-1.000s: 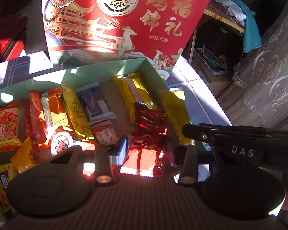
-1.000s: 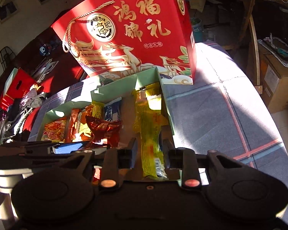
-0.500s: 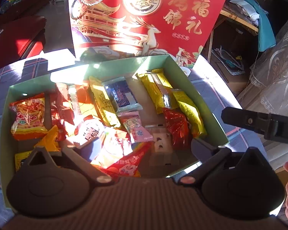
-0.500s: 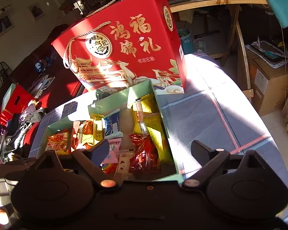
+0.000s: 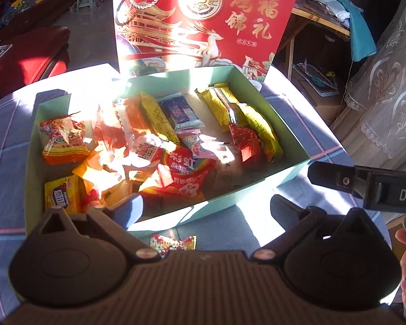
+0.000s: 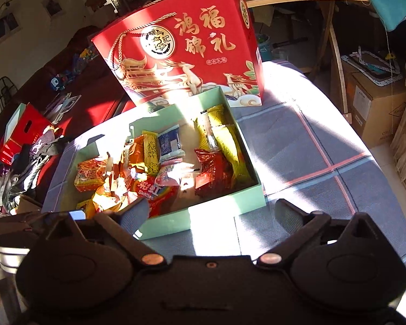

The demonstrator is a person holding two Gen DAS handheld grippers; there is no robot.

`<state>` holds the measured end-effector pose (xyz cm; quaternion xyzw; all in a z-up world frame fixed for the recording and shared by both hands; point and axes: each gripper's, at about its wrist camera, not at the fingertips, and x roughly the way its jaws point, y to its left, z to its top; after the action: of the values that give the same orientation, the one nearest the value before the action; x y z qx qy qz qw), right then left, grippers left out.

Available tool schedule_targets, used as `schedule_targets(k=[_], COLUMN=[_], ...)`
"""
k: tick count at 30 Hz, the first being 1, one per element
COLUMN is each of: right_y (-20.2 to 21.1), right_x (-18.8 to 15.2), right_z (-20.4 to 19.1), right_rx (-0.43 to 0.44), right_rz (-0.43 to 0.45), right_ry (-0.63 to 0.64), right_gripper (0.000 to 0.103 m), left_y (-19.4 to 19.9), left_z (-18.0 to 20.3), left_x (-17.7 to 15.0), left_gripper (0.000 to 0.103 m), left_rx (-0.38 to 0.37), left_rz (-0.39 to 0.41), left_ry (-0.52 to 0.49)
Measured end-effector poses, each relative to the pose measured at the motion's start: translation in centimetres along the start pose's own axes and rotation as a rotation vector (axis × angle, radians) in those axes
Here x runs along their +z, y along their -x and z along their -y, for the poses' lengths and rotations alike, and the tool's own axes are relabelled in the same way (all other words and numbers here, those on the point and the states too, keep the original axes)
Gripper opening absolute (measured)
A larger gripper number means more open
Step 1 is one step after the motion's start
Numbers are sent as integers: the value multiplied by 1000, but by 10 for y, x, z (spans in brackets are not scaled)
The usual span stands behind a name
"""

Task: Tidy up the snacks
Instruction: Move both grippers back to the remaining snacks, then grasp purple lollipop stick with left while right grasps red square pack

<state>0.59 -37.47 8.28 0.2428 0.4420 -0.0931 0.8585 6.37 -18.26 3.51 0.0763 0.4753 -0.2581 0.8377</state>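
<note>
An open mint-green box (image 5: 231,199) (image 6: 203,218) on the tablecloth holds several snack packets. At its right end lie a red crinkly packet (image 5: 245,142) (image 6: 213,172) and a long yellow packet (image 5: 259,130) (image 6: 234,151). A Skittles bag (image 5: 185,166) lies near the front wall. My left gripper (image 5: 207,205) stands open before the box's front wall with nothing between its fingers. My right gripper (image 6: 212,207) hangs over the front right corner; its jaws are opening and hold nothing. One small wrapped candy (image 5: 173,242) lies on the cloth in front of the box.
A tall red gift box (image 5: 203,27) (image 6: 186,51) with a rope handle stands right behind the green box. The checked tablecloth (image 6: 324,157) stretches to the right. A finger (image 5: 335,178) of the other gripper juts in at right. A cardboard carton (image 6: 376,108) sits on the floor beyond.
Both grippers have opened and pulled back from the box. The red crinkly packet and the yellow packet were let go and now lie in its right end.
</note>
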Motion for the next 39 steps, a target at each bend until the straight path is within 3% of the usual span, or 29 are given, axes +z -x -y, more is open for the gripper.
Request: schedule_targets(k=[10,13,16,18,23,26,29,31,33,39], right_y=[9,10,13,14,22,24,16,11,4,-19], right_x=[-59,-75,-92,-102,-120,-129,-133,-131,-127,-107], right_z=[12,16,22,27,36,36,37,38,40,31], right_rx=[-29,-37,-42,-37,-12,10,12,9,12,8], right_rz=[-93,-124,-160,-184,-213,-242,-254,-249,-239,-204], right_ry=[-40,-46,-59,-72,-102,-109,-122,-136,-154,-152], right_gripper=[103,98,76,52,23,19,18,18,18,18], left_y=[-5,-9,-16,-20,-29,-39,-47,-45,-44,-39], left_z=[-5,1,12,20,41,54,62,64,65,32], left_x=[-62,-76,-86,-92,-98,-97,-94,-92,-92,-90], left_gripper=[103,103,103,103,99,90,73,40,26,21], left_rx=[37,32,23,16,-28,-37,-61,-77,-65,-50], left_rz=[-93,-114,-142,-155,-174,-192,-206,-189,-181,-199], left_ry=[-49,-94,-182,-232,-317,-361,-358,-356,-370,-213])
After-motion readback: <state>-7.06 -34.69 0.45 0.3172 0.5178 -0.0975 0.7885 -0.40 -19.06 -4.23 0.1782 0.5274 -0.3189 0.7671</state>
